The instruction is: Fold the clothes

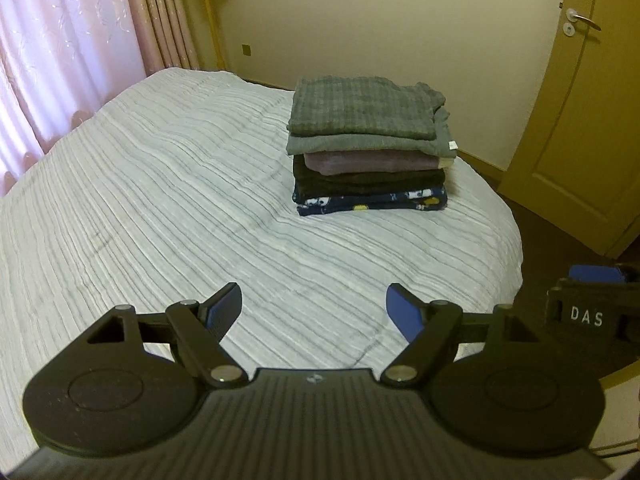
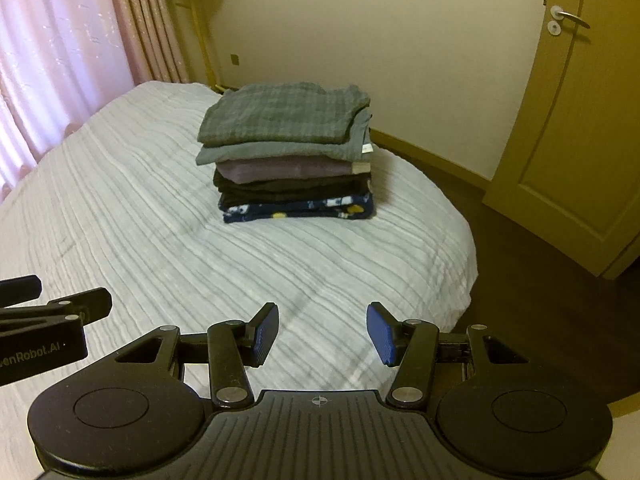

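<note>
Ribbed white cloth bedspread (image 1: 160, 200), soft woven folded clothes (image 1: 364, 112), matt plastic gripper (image 1: 314, 312).

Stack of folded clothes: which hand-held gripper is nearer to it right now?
Right, though only slightly. The right hand-held gripper faces the stack of folded clothes almost head-on across the bed. The left hand-held gripper sits further left, with the stack ahead to its right. Both are open and well short.

Pink curtains (image 1: 60, 60) glowed at upper left (daylight behind). A closed door (image 1: 580, 128) stood right of cream walls (image 1: 360, 20).
</note>
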{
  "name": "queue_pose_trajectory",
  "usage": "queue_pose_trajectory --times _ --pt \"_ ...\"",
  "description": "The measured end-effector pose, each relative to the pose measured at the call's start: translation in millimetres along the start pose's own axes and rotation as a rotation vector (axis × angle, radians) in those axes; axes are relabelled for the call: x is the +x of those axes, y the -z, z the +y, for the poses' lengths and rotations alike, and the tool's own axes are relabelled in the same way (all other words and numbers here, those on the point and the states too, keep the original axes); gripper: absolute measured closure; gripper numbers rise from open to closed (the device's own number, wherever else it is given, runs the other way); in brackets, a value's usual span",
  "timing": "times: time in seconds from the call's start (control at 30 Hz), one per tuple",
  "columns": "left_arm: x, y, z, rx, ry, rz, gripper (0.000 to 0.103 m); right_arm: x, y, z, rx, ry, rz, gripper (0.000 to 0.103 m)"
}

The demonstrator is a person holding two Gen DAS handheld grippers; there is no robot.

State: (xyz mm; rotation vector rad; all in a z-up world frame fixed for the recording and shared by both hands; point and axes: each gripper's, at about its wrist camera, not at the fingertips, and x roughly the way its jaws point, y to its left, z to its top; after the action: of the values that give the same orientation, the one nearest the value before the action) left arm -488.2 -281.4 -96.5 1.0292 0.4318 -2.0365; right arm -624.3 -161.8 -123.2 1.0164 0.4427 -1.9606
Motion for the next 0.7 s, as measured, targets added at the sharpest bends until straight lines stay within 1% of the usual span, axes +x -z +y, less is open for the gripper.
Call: queue_pose_trajectory --times 0.3,0.5,0.7 --pt "20.7 -34.0 -11.8 -0.015 -0.001 0.004 0.026 20.3 -39.2 -14.9 -0.023 -0.017 0.003 0.05" --pt "41.4 -42.7 -20.0 -0.034 -0.004 0.04 0.026 37.8 -50.1 -25.9 -0.03 -0.019 0.043 0.05" --pt "53.5 -51.7 -26.8 -0.04 0.002 0.037 0.026 49.6 -59.7 -31.5 -0.042 -0.022 0.054 0.05"
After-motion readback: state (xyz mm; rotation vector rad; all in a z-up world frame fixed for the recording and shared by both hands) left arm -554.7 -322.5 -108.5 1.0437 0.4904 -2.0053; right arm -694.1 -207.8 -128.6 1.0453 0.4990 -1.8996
